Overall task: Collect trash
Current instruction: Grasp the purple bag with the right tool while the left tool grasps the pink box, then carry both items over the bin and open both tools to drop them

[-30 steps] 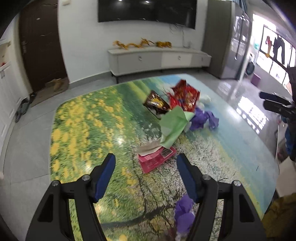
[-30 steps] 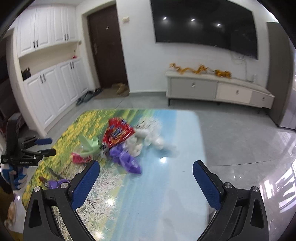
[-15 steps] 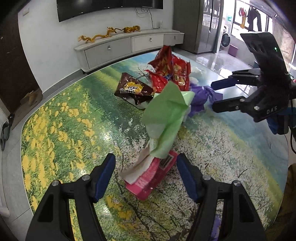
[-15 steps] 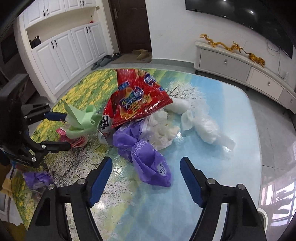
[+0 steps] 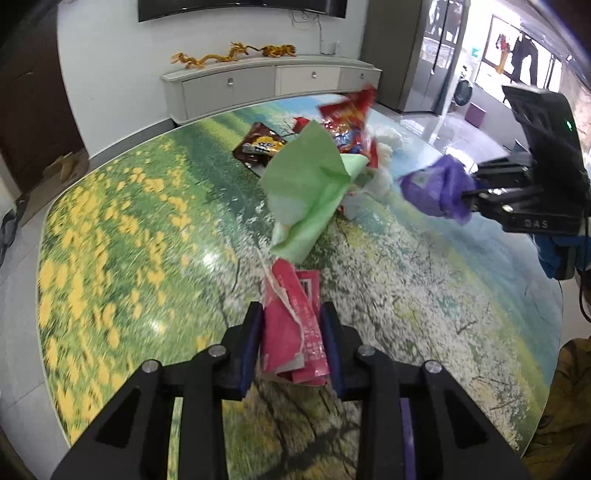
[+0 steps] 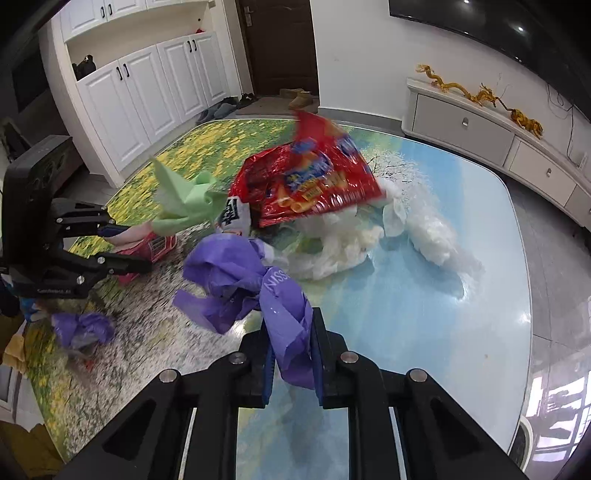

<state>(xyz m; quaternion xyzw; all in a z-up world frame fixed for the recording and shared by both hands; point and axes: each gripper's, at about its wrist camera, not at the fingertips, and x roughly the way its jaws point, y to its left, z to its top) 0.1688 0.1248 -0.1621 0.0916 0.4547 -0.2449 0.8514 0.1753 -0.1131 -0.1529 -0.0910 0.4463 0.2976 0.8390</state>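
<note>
While both sets of jaws have just been closing: left gripper point(image 5: 291, 341) now pinching the pink wrapper point(image 5: 295, 325), right gripper point(image 6: 291, 354) clamped on the purple bag point(image 6: 284, 317). Rest of the trash piled mid-table point(image 6: 424, 325), plenty of bare top toward the right edge. Bottom of the snack bag point(image 6: 310, 181) hidden behind white plastic point(image 6: 332, 243), print too blurry to read.

A dark television point(image 5: 242, 7) hangs above a white sideboard point(image 5: 269, 86) bearing golden dragon figures point(image 5: 232, 55).
</note>
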